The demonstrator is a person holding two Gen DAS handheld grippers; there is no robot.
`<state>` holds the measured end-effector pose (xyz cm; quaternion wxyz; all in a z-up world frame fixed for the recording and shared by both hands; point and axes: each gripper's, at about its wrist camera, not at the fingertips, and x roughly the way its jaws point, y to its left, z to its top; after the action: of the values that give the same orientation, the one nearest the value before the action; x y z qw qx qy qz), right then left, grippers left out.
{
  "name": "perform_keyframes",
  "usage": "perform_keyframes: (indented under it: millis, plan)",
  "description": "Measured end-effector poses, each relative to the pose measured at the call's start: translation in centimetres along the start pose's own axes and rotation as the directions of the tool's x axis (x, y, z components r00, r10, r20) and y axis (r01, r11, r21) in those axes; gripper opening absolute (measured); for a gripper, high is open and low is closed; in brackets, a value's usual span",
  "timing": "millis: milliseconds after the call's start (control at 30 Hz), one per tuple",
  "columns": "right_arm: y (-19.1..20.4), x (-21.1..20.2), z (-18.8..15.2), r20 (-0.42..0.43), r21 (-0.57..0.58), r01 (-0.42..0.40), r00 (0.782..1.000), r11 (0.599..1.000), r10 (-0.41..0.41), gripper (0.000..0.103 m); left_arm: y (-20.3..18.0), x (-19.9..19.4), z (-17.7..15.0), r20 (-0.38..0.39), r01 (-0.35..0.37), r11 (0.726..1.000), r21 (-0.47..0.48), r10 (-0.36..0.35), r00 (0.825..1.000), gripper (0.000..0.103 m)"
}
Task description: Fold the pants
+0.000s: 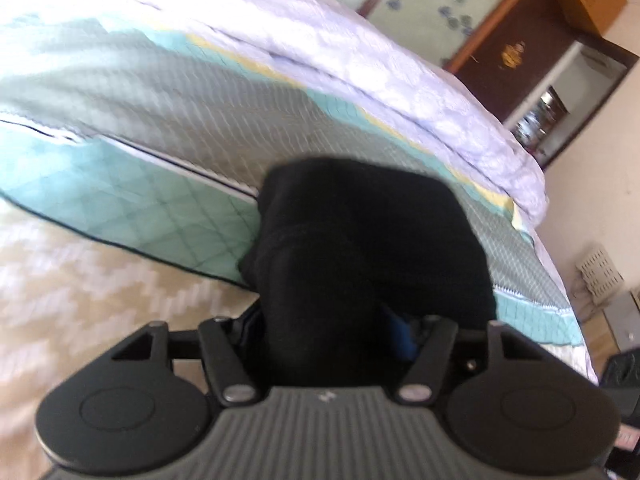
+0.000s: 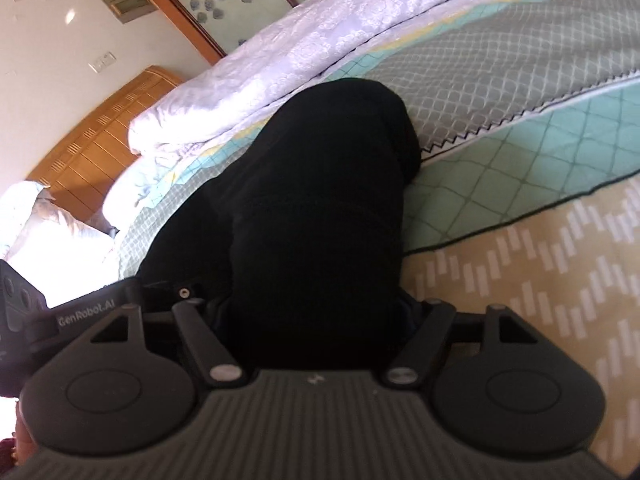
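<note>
The black pants [image 1: 368,248] fill the middle of the left wrist view and drape over my left gripper [image 1: 340,332], which is shut on the cloth; its fingertips are hidden under the fabric. In the right wrist view the same black pants [image 2: 316,216] hang forward from my right gripper [image 2: 320,320], which is also shut on them, fingertips hidden. The pants are bunched and lifted over the patterned bedspread [image 1: 160,112], with their far end resting on it [image 2: 500,92].
A rolled lilac quilt [image 1: 380,72] lies along the far side of the bed [image 2: 300,40]. A wooden headboard [image 2: 100,136] and white pillow [image 2: 48,232] are at the left. A dark cabinet [image 1: 532,52] stands by the wall.
</note>
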<state>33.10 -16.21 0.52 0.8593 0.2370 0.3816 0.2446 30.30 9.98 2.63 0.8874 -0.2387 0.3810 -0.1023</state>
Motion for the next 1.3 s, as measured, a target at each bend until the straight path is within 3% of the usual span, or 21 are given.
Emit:
perform_keyframes:
  millis: [67,200,333,533,600,667,700,1033,1300]
  plan:
    - [1.3,-2.1,-0.4,0.024,-0.031,0.054,0.998,0.998,-0.053,0.078,-1.0,-3.9,-1.2,0.063,-0.082,0.997,0.013,0.081,0.995,0.056]
    - [3.7,-9.4,-3.8,0.108,-0.073,0.152,0.984,0.986,-0.144,0.078,-3.2,-11.3,-5.4,0.111,-0.155,0.984,0.083,0.145,0.983,0.058]
    - [6.7,-16.6,-9.5,0.109,-0.138,0.202,0.976,0.970,-0.188,0.082,-4.7,-16.7,-9.9,0.073,-0.237,0.962,0.137,0.228,0.971,0.059]
    - [8.1,-23.7,-16.8,0.092,-0.086,0.232,0.970,0.969,-0.224,0.094,-6.2,-22.7,-17.2,0.025,-0.264,0.951,0.159,0.264,0.964,0.075]
    - [8.2,-24.6,-18.3,0.069,-0.074,0.254,0.966,0.964,-0.249,0.096,-6.7,-24.2,-19.1,0.025,-0.258,0.951,0.172,0.258,0.966,0.080]
    - [8.7,-25.1,-19.5,0.034,-0.067,0.277,0.961,0.959,-0.275,0.097,-7.0,-25.6,-20.5,0.036,-0.259,0.950,0.177,0.257,0.966,0.099]
    - [9.0,-25.2,-20.1,0.026,-0.071,0.276,0.961,0.958,-0.275,0.097,-7.3,-26.3,-21.0,0.050,-0.267,0.948,0.174,0.262,0.964,0.103]
    - [11.0,-27.3,-24.9,0.021,-0.125,0.264,0.965,0.956,-0.263,0.097,-9.0,-28.1,-24.7,0.083,-0.310,0.918,0.249,0.298,0.951,0.103]
    - [11.4,-27.8,-25.6,0.042,-0.116,0.280,0.960,0.953,-0.277,0.097,-9.4,-27.8,-25.3,0.091,-0.339,0.902,0.267,0.326,0.941,0.103]
